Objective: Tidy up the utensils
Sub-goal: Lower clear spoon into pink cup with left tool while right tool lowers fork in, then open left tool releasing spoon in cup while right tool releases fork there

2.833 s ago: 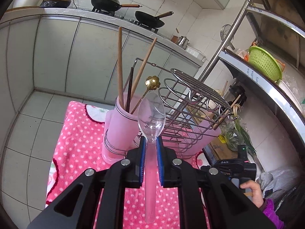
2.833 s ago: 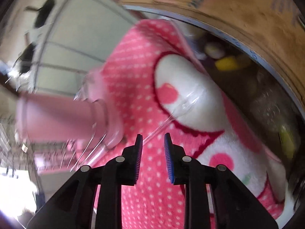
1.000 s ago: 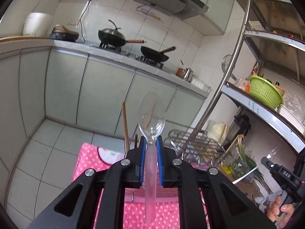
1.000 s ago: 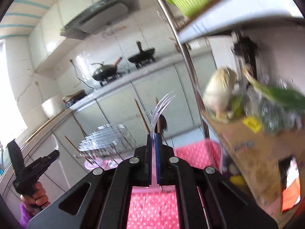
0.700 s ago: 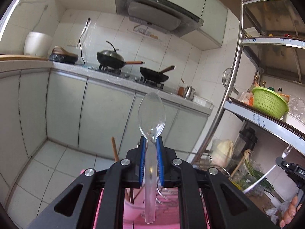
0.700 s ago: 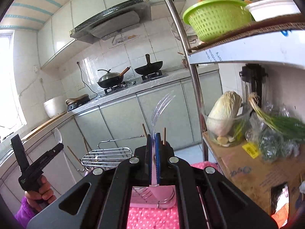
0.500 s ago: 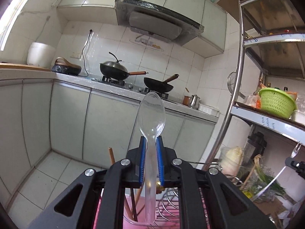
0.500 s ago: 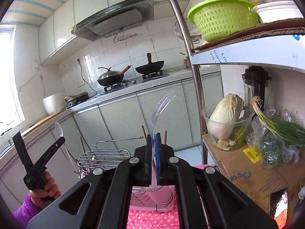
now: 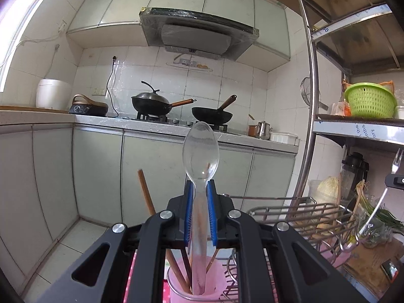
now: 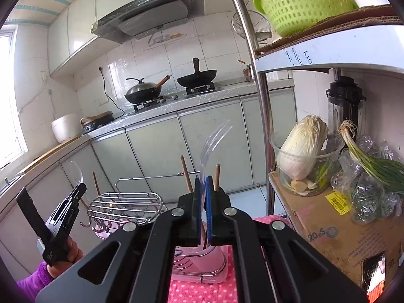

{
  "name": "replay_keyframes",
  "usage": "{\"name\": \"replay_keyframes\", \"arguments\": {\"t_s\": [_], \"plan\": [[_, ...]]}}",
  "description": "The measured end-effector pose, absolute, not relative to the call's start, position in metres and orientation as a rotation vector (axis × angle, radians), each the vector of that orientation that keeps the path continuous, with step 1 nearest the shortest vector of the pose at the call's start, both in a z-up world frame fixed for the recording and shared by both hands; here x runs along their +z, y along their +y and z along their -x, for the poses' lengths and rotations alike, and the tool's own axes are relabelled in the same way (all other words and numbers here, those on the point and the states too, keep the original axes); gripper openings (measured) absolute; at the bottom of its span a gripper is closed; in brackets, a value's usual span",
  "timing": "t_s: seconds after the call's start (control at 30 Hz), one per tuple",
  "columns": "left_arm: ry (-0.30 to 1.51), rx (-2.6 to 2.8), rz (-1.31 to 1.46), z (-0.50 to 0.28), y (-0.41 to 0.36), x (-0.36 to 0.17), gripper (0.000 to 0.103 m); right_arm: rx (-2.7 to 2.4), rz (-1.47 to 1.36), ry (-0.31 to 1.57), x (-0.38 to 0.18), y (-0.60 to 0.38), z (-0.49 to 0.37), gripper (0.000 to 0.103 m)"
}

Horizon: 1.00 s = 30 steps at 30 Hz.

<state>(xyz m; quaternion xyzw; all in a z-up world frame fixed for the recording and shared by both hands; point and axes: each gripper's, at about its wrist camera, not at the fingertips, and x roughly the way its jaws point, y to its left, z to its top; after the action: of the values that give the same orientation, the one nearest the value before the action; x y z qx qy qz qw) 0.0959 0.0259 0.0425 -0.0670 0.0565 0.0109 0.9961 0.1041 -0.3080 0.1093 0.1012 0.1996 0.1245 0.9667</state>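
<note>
Clear plastic spoon (image 9: 200, 151) upright over pink cup (image 9: 197, 281); clear fork (image 10: 212, 144) upright.

Bright left-side daylight, fisheye-warped edges

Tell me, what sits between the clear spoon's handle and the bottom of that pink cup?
Nothing solid shows there. In the left wrist view the clear spoon, clamped in the left gripper, already hangs inside the pink cup, beside wooden chopsticks.

Clear plastic spoon (image 9: 200, 151); clear plastic fork (image 10: 213, 144); translucent pink plastic utensil cup (image 9: 214, 280); brown wooden chopsticks (image 9: 146, 194); pink white-dotted cloth (image 10: 199, 293); green perforated plastic basket (image 10: 300, 2); blue claw pads (image 9: 188, 214).
</note>
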Motion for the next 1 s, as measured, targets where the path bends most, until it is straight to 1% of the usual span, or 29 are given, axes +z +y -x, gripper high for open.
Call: {"name": "replay_keyframes", "arguments": {"t_s": [0.4, 0.57, 1.0], "plan": [[0.249, 0.013, 0.220, -0.073, 0.041, 0.004, 0.011, 0.264, -0.199, 0.488, 0.085, -0.300, -0.112, 0.003], [0.325, 0.020, 0.266, -0.078, 0.052, -0.006, 0.010, 0.265, -0.202, 0.533, 0.072, -0.299, -0.121, 0.003], [0.498, -0.052, 0.368, -0.115, 0.070, 0.003, 0.010, 0.277, -0.270, 0.673, 0.038, -0.300, -0.156, 0.003]]}}
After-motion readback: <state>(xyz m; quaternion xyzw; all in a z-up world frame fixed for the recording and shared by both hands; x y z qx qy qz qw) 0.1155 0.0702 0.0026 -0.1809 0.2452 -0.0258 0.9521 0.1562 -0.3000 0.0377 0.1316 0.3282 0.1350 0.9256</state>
